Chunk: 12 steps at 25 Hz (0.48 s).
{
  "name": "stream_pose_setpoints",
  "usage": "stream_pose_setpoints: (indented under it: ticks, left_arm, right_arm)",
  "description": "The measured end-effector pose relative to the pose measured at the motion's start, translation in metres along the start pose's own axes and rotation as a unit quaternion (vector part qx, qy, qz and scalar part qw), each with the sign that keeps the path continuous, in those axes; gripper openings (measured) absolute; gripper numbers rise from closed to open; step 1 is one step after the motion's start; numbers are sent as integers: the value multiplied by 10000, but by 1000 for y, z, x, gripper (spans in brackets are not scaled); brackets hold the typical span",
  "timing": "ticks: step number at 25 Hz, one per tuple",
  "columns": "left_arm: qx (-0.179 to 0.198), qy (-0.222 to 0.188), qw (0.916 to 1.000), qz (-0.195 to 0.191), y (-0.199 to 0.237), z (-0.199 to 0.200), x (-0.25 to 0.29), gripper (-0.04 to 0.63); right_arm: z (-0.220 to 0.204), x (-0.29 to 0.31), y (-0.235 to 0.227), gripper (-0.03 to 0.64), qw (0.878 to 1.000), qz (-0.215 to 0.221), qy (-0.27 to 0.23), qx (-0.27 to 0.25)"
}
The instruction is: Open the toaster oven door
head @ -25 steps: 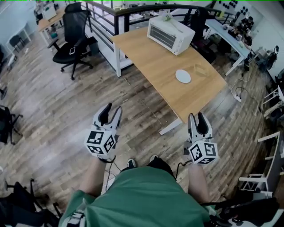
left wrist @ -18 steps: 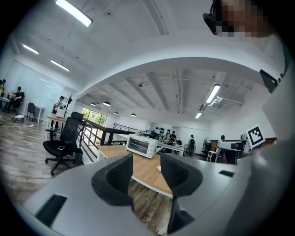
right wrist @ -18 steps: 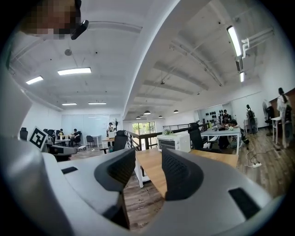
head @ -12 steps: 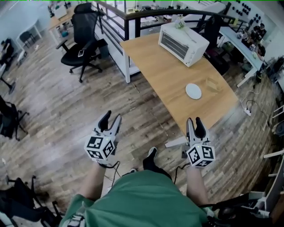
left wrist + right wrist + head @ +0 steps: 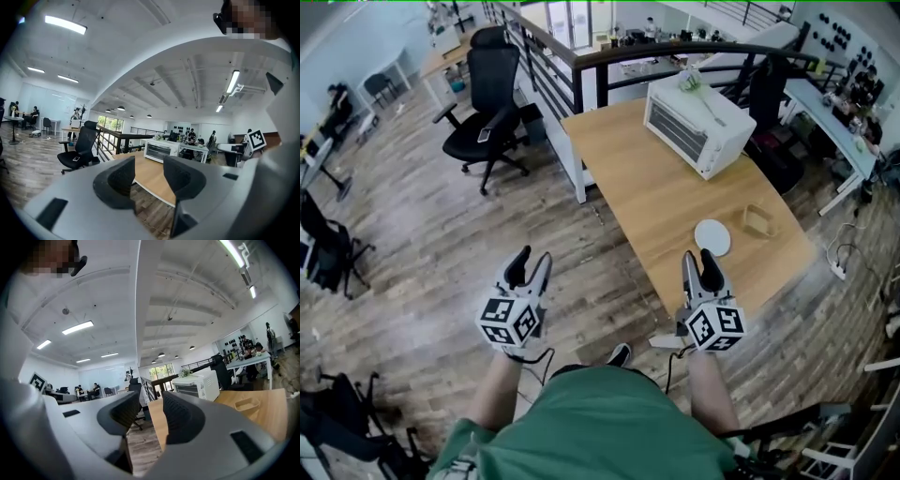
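Facing lower-left, toaster oven door (image 5: 678,139), long axis diagonal

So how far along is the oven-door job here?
Nothing done: the toaster oven door is shut, far across the table. In hand: left gripper and right gripper are open, empty, well short of it; the right's jaws have just been closing slightly. Left: reach the door, pull it open.

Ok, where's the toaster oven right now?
In the head view the toaster oven sits at the far end of the wooden table, right of centre, beyond the white plate, with its door shut.
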State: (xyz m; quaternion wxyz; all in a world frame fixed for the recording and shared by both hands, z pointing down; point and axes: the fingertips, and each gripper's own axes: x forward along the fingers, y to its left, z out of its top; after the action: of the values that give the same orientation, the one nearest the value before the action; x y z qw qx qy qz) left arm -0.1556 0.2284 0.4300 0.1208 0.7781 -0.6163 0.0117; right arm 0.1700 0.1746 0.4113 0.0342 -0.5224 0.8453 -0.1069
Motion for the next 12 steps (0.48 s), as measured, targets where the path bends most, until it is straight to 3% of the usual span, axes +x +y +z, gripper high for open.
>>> stream_pose_setpoints:
  ticks: [12]
  left_arm:
    - [-34, 36, 9998, 170, -9, 13, 51, 187]
  right_arm:
    - [8, 45, -50, 167, 9996, 96, -19, 257]
